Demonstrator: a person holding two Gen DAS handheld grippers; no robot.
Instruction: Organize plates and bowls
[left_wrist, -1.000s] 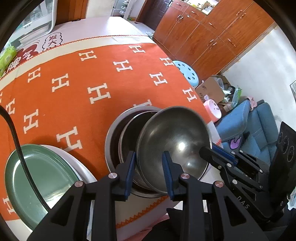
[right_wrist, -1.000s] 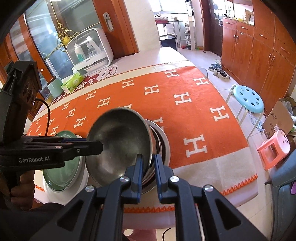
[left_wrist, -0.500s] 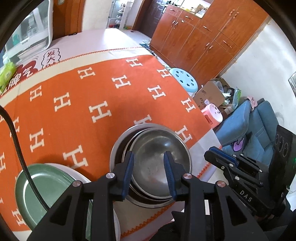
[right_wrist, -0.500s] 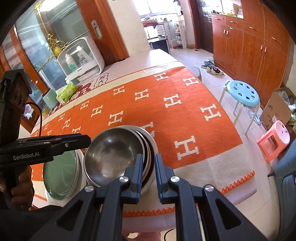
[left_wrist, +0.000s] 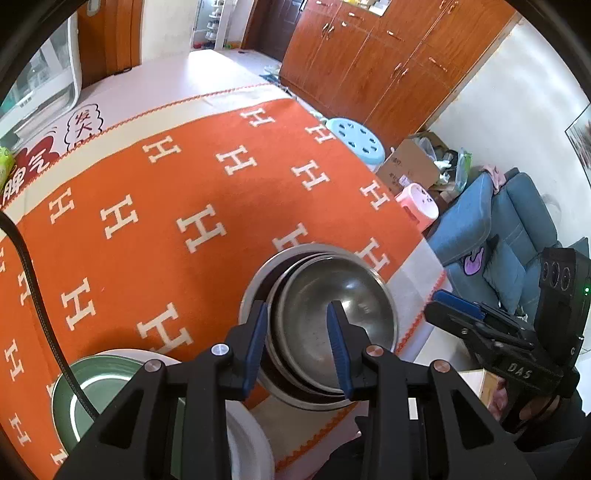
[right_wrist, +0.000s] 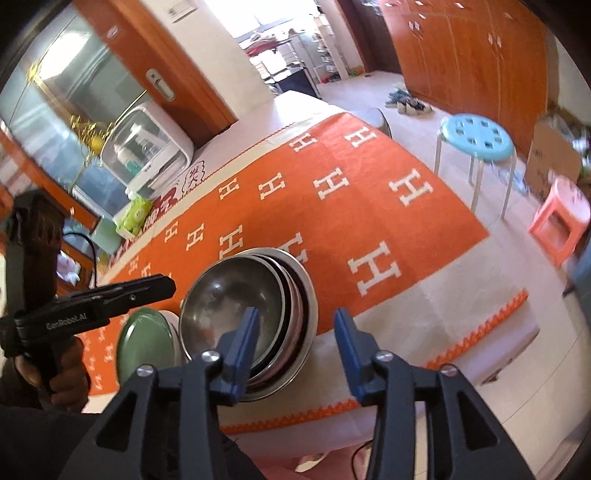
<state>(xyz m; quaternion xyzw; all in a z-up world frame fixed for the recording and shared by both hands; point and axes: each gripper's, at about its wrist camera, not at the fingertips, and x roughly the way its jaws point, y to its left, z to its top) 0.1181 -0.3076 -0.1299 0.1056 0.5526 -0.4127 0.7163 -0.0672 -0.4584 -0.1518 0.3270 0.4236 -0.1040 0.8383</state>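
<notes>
The steel bowl (left_wrist: 334, 321) sits nested on top of the bowl stack (left_wrist: 258, 295) at the near edge of the table (left_wrist: 155, 206). In the left wrist view, the left gripper (left_wrist: 298, 345) hangs over the stack's near left rim. Its fingers (left_wrist: 255, 345) are spread a little, one outside the bowl's rim and one over its inside, and neither presses on metal.

The right gripper (right_wrist: 295, 349) has just been opening. Its fingers (right_wrist: 242, 350) are now spread wide and free of the bowl, with the left one over the bowl's near right rim and the right one over the cloth (right_wrist: 369, 206).

Just left of the stack lies a green plate (right_wrist: 146, 343) on a white plate (left_wrist: 247, 439). A black cable (left_wrist: 26, 266) crosses over the green plate in the left view. Far left on the table stand a white box (right_wrist: 147, 155) and a green packet (right_wrist: 135, 218). To the right, off the table, are a blue stool (right_wrist: 476, 138) and a pink stool (right_wrist: 561, 218). Both grippers tilt steeply down, and a hand (right_wrist: 48, 380) grips the left one's handle.
</notes>
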